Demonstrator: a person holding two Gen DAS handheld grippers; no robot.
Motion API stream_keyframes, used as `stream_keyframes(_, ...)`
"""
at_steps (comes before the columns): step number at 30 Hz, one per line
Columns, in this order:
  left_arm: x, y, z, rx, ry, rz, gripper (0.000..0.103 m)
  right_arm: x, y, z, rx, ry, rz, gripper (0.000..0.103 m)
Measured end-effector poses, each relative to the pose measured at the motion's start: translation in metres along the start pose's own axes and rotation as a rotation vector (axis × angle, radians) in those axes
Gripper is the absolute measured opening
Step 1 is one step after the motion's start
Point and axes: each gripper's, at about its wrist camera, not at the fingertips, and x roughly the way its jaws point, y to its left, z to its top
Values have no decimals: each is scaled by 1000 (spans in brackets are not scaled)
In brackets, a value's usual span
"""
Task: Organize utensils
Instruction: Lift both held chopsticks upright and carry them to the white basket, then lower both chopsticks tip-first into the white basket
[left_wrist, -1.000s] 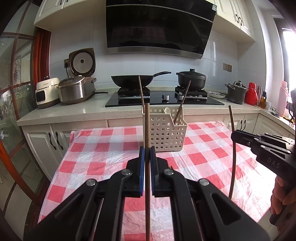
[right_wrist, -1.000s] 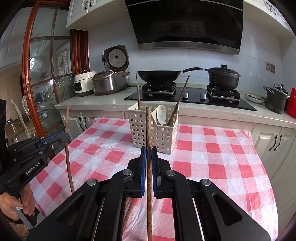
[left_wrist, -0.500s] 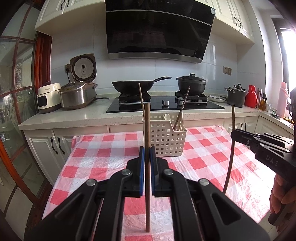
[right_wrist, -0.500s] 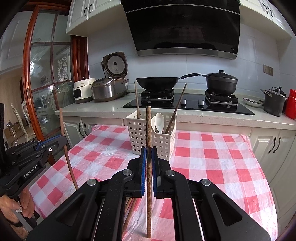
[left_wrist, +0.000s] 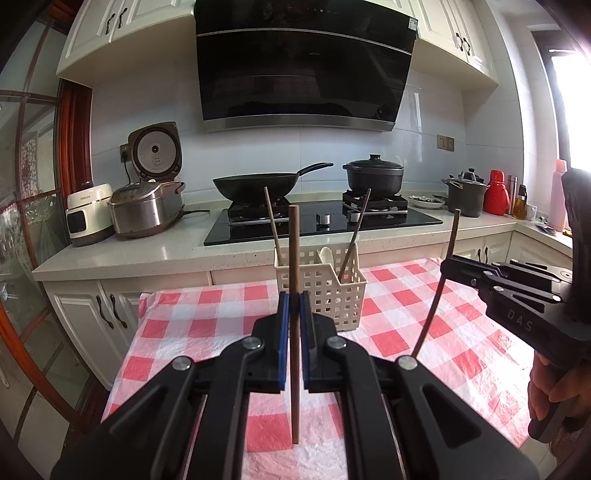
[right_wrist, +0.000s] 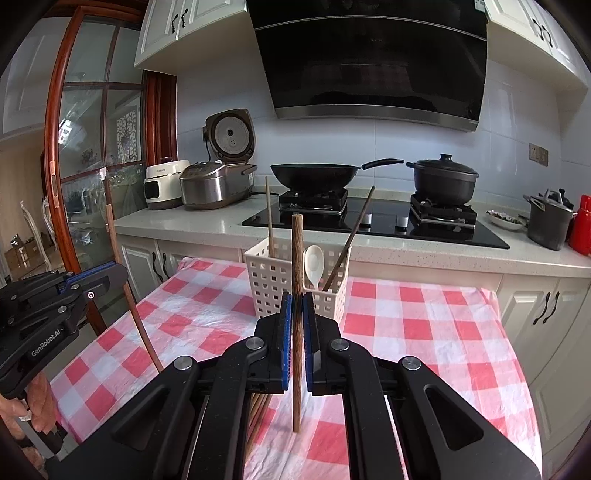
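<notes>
My left gripper (left_wrist: 294, 308) is shut on a brown wooden chopstick (left_wrist: 294, 258), held upright above the table. My right gripper (right_wrist: 296, 310) is shut on a darker wooden chopstick (right_wrist: 296, 254), also upright. Each gripper shows in the other's view: the right one (left_wrist: 448, 264) and the left one (right_wrist: 114, 269). A white perforated basket (left_wrist: 332, 295) stands at the table's far side, beyond both grippers; it also shows in the right wrist view (right_wrist: 273, 284). It holds two chopsticks and a white spoon (right_wrist: 314, 264). More chopsticks (right_wrist: 255, 413) lie on the cloth under my right gripper.
The table carries a red-and-white checked cloth (left_wrist: 399, 325). Behind it runs a counter with a hob, a black wok (left_wrist: 255, 184), a black pot (left_wrist: 373, 175), rice cookers (left_wrist: 147, 206) at left, and a grey pot and red flask (left_wrist: 496, 194) at right.
Both grippers have risen with their chopsticks; the chopsticks' lower ends now hang clear above the cloth. The basket looks lower in both views.
</notes>
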Motion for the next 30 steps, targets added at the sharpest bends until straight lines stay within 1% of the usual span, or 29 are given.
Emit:
stream_keyframes(6, 14, -1, 15, 11, 17, -20, 6, 9, -16, 18, 23, -1, -3, 6)
stream_keyframes(11, 28, 1, 35, 15, 21, -34, 6, 19, -26, 33, 23, 1, -12, 6)
stream_keyframes(18, 58, 5, 82, 11, 29, -47, 6, 37, -38, 65, 51, -14, -6, 6)
stream_keyframes(23, 77, 12, 123, 0, 10, -40, 6, 47, -47, 96, 81, -45, 3, 6)
stream_keyframes(30, 93, 11, 175, 22, -40, -22, 6, 68, -52, 137, 86, -74, -1, 6)
